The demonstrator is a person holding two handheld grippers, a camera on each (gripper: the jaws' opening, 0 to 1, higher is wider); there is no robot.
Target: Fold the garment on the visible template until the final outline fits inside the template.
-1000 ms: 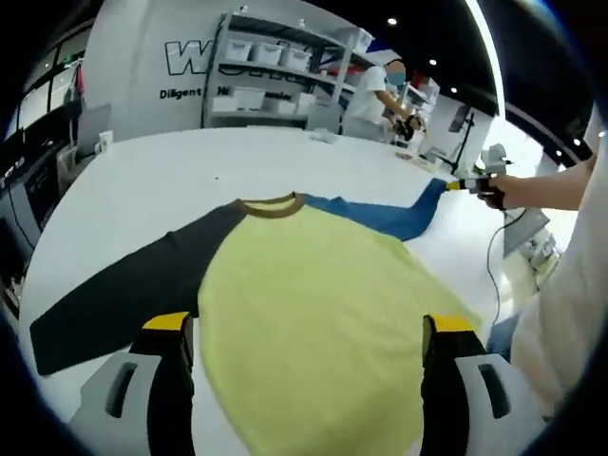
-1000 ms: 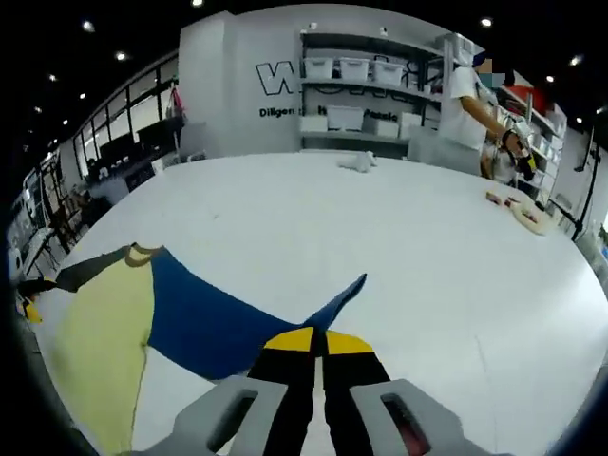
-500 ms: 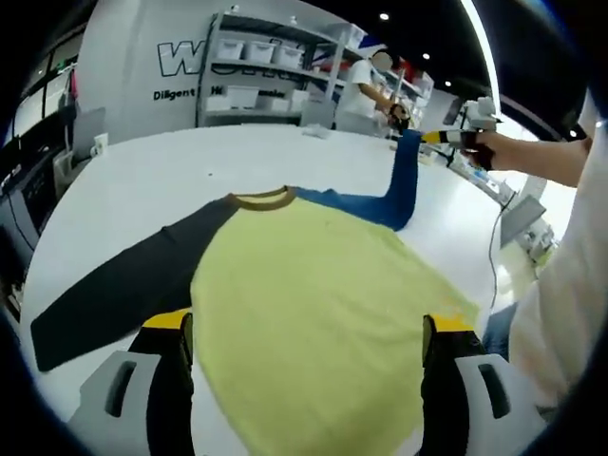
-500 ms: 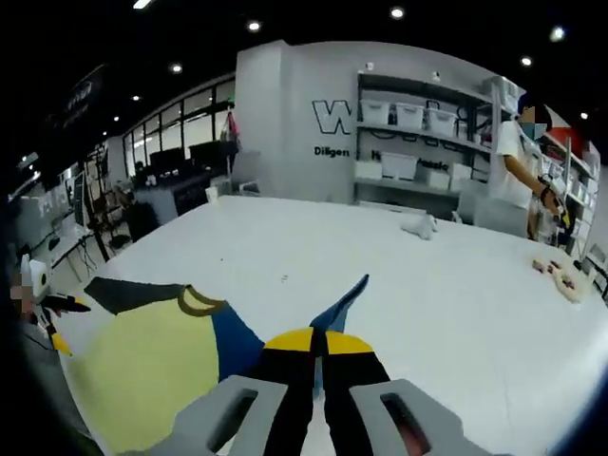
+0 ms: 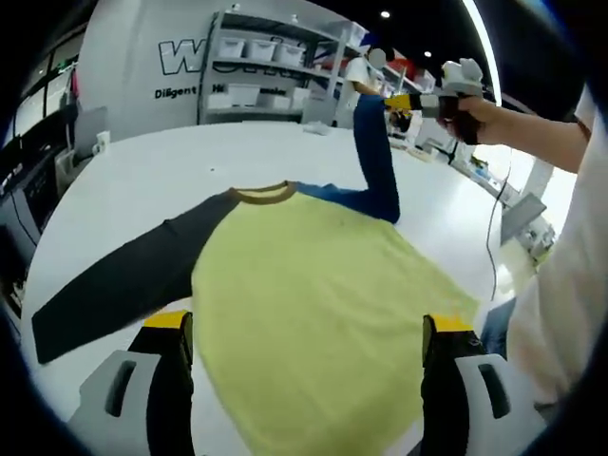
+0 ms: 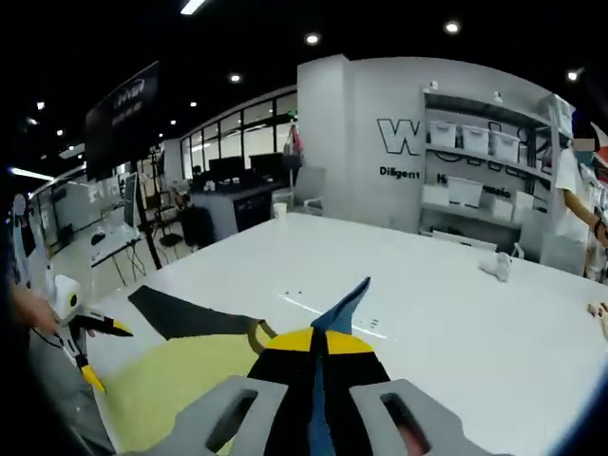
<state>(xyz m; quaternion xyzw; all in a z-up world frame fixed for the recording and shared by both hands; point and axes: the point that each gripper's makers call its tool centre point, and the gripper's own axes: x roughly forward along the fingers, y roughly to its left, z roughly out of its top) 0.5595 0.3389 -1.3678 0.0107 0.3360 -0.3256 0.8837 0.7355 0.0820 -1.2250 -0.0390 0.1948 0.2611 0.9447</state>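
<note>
A: Garment (image 5: 313,304) lies flat on the white table (image 5: 142,171), yellow body toward the left gripper (image 5: 309,356), whose fingers stand spread just above the hem.

B: And the blue sleeve (image 5: 375,152)?

A: Lifted off the table beside the brown collar (image 5: 264,194), its cuff pinched between the right gripper (image 6: 318,347) fingers, pressed together.

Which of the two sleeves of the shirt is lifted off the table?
The blue sleeve: the right tongs hold its cuff up in the air. The dark grey sleeve lies flat on the white table.
</note>
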